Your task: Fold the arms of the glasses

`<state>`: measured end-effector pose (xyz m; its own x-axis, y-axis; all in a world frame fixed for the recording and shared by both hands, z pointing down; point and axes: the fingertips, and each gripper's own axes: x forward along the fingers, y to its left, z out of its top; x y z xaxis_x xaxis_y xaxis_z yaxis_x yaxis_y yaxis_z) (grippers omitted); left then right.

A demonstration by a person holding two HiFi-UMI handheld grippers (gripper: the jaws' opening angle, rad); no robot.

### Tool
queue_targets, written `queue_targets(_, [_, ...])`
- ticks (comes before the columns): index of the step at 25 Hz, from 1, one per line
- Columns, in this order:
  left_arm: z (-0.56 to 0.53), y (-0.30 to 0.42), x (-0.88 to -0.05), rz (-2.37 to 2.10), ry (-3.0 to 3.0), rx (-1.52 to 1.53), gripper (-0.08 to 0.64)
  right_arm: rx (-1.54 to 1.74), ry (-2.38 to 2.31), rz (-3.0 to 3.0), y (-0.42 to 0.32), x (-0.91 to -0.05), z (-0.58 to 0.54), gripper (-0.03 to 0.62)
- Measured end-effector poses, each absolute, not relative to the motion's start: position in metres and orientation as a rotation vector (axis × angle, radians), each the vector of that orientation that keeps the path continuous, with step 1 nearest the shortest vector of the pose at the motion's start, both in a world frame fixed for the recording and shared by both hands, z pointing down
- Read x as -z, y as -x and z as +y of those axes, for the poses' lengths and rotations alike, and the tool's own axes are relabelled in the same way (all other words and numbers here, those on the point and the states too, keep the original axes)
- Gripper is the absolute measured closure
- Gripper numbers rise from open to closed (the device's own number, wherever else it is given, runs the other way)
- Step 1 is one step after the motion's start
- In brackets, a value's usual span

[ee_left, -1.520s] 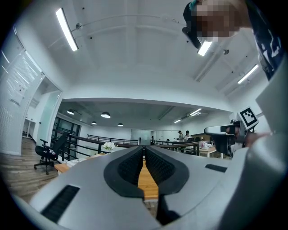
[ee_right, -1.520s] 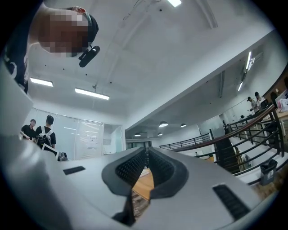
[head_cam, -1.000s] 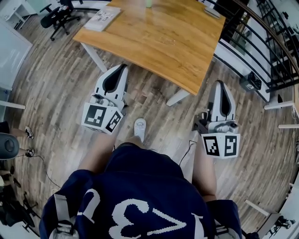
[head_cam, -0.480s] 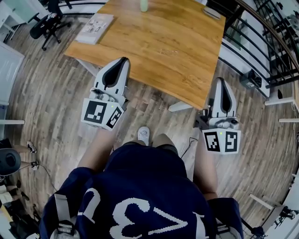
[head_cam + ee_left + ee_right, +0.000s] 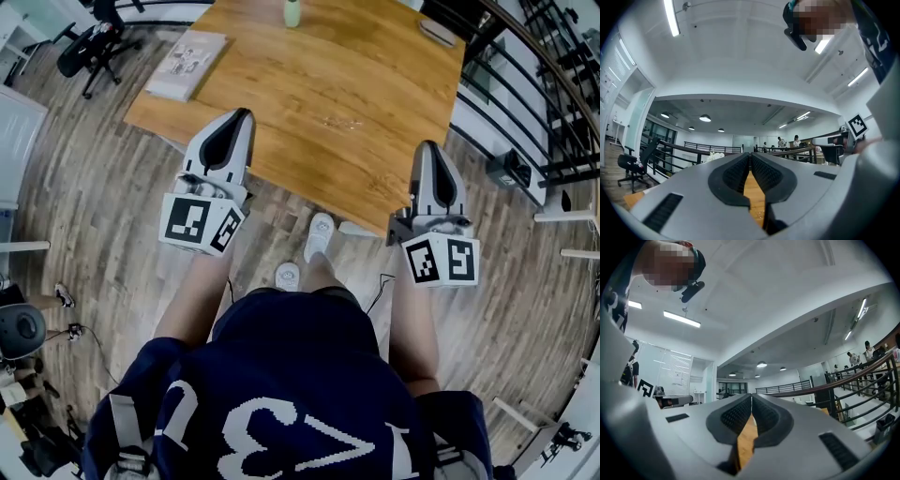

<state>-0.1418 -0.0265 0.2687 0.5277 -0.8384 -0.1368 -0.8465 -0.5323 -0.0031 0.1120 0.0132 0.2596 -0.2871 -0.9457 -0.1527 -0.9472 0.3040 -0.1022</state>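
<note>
Wooden table [image 5: 394, 84]: booklet [image 5: 187, 64], bottle [image 5: 292, 11], glasses [image 5: 339, 122].

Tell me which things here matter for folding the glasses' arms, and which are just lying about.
For the job:
- glasses: probably the faint clear glint mid-table, too small to be sure
- left claw, shut, empty
- right claw, shut, empty
- table

Lying about:
- booklet
- green bottle
- dark oval item
- office chair
</note>
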Motion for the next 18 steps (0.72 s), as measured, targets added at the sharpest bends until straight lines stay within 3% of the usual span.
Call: queue_targets(18, [-0.188,0.089,-0.274,1.634,2.602,-0.163,0.531,0.01,1.596,2.52,-0.163,-0.262,-0.168,0.565])
